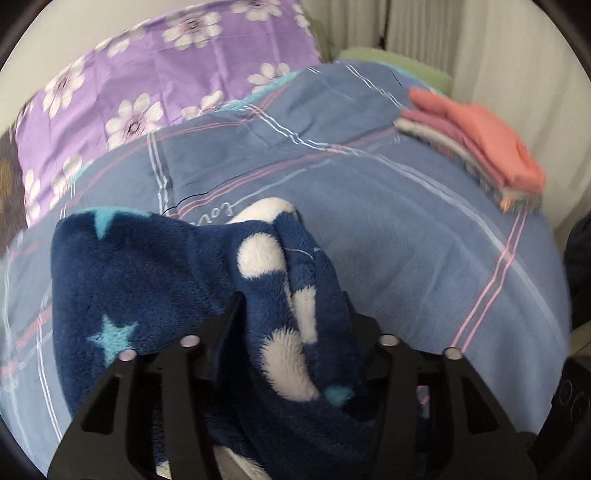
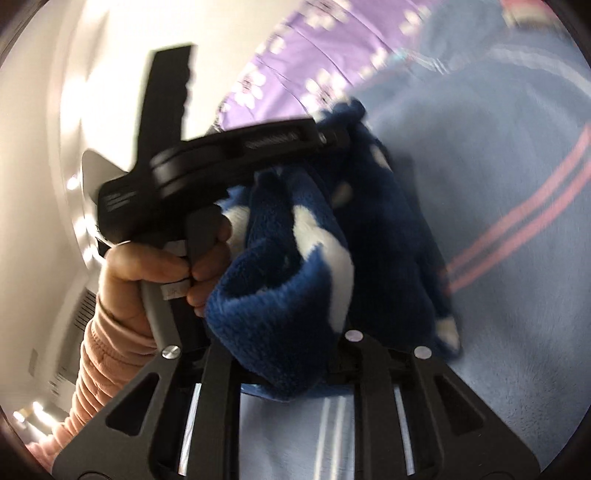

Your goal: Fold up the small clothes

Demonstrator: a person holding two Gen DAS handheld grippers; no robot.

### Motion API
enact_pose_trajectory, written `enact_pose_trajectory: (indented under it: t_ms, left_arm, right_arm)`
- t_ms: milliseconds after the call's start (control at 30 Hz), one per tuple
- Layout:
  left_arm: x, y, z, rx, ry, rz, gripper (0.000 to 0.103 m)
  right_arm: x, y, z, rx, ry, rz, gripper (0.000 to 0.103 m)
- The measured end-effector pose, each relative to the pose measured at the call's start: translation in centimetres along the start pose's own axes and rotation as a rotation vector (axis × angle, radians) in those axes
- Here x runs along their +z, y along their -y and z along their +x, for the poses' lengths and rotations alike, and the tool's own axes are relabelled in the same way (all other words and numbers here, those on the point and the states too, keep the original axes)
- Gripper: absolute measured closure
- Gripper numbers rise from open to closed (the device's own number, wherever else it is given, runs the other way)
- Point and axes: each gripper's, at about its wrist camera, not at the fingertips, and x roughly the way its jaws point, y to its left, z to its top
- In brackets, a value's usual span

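A dark blue fleece garment (image 1: 155,280) with white spots and pale blue stars lies bunched on the blue plaid bedcover (image 1: 388,229). My left gripper (image 1: 293,306) points down at it with its fingers wide apart. A thick fold of the fleece fills the gap, and I see no pinch on it. In the right wrist view the same fleece garment (image 2: 295,280) is bunched up between the fingers of my right gripper (image 2: 291,343), which is shut on it; its fingertips are buried in the pile. A hand (image 2: 159,269) in a pink sleeve holds the left gripper (image 2: 343,138) just beyond.
A stack of folded clothes (image 1: 480,144), coral on top, sits at the bed's far right edge. A purple flowered sheet (image 1: 147,74) covers the far left. Pale curtains (image 1: 443,29) hang behind. A dark object (image 1: 580,251) stands off the right edge.
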Motion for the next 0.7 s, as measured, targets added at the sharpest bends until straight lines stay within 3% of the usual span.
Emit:
enact_pose_trajectory:
  t_ms: [133,267,367,500,633,700]
  left_arm:
    - [-0.1,1.7,-0.9,-0.007,0.04,0.075,0.035]
    - [-0.2,1.1,-4.3,-0.049,0.115,0.025,0.035]
    - [-1.0,-0.3,-7.1,0.045,0.181,0.033,0.036]
    - [-2.9,-3.6,-9.1,0.152,0.2,0.004,0.048]
    - [-4.4,-6.1,-8.5,0.187,0.153,-0.024,0.06]
    - [-4.6,-6.8,-8.2,0.164,0.162,-0.034,0.065]
  right_arm:
    - [-0.3,1.5,0.3,0.016,-0.022,0.025,0.082]
    - [-0.4,1.8,0.2,0.039,-0.024,0.021,0.081]
    - [-0.6,2.1,-0.1,0.046,-0.023,0.017,0.078]
    - [-1.2,2.3,-0.7,0.055,-0.024,0.021,0.075]
    - [-1.0,2.3,-1.2,0.042,-0.021,0.014,0.075]
    - [-1.2,2.0,-1.9,0.028,-0.015,0.004,0.074]
